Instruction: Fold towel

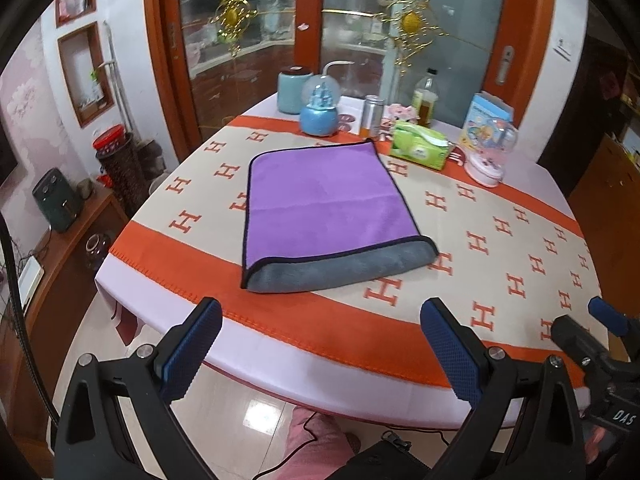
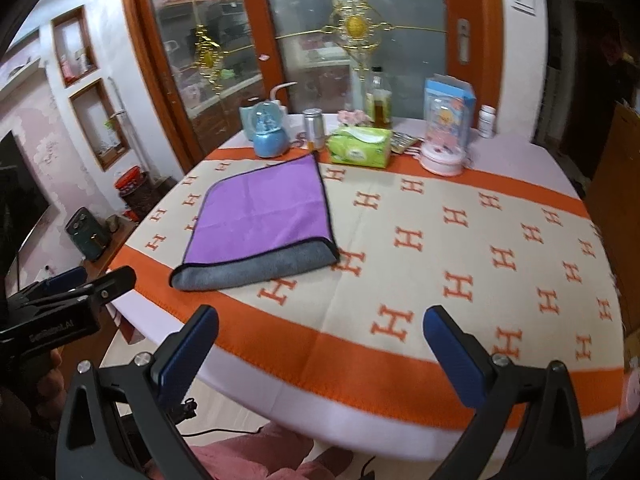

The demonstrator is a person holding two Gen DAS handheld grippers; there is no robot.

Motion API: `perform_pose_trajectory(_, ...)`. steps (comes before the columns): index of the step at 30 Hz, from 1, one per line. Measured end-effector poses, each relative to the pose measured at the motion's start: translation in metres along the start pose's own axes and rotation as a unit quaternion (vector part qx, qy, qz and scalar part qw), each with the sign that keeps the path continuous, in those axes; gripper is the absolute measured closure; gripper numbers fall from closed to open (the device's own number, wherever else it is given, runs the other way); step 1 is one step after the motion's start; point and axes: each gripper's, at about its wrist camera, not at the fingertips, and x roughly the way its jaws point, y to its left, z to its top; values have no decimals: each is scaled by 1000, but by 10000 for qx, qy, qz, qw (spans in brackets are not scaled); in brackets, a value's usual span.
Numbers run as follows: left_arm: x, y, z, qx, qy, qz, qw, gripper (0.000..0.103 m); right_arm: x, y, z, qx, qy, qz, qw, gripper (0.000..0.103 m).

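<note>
Purple microfibre towel with black piping and grey underside [image 1: 324, 204] [image 2: 260, 216] lying flat on the round table under an orange-and-cream H-pattern cloth [image 1: 500, 248] [image 2: 460, 248], already doubled over, grey layer showing along the near edge, fold line rounded at the near right corner. Sits left of table centre, near edge just inside the orange border band. Left gripper [image 1: 320, 344] hovering off the near table rim, blue-padded fingers [image 1: 192, 348] wide apart, nothing between them, well short of the towel. Right gripper [image 2: 320, 352] likewise off the near rim, blue pads [image 2: 452, 356] spread wide, empty, towel ahead and to its left. Each gripper visible at the edge of the other's view. Clutter along the far rim: blue snow-globe ornament [image 1: 320, 108] [image 2: 269, 132] just beyond the towel's far edge, pale teal lidded jar [image 1: 294, 88] behind it, silver metal can [image 1: 373, 114] [image 2: 313, 128] near the towel's far right corner, green tissue pack [image 1: 420, 146] [image 2: 359, 146] just right of that corner, glass bottle of amber liquid [image 1: 426, 98] [image 2: 378, 100], pink domed toy [image 1: 490, 156] [image 2: 444, 140], blue printed box [image 1: 486, 114]. Near, left and right sides of the towel bordered by bare cloth; broad open cloth to the right. Glass doors with orange frames [image 1: 308, 20] behind the table.
</note>
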Motion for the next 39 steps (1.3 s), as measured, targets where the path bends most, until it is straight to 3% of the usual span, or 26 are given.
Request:
perform_pose_trajectory(9, 49, 28, 25, -177, 338, 56, 9993, 4, 49, 9, 30, -602, -128, 322, 9976, 1)
perform_pose_trajectory(18, 107, 55, 40, -223, 628, 25, 9978, 4, 113, 11, 38, -1209, -29, 356, 9920, 1)
perform_pose_trajectory(29, 173, 81, 45, -153, 993, -10, 9949, 4, 192, 6, 48, -1317, 473, 370, 9895, 14)
perform_pose_trajectory(39, 230, 84, 38, -41, 1597, -27, 9871, 5, 240, -3, 41, -1219, 1004, 267, 9871, 28)
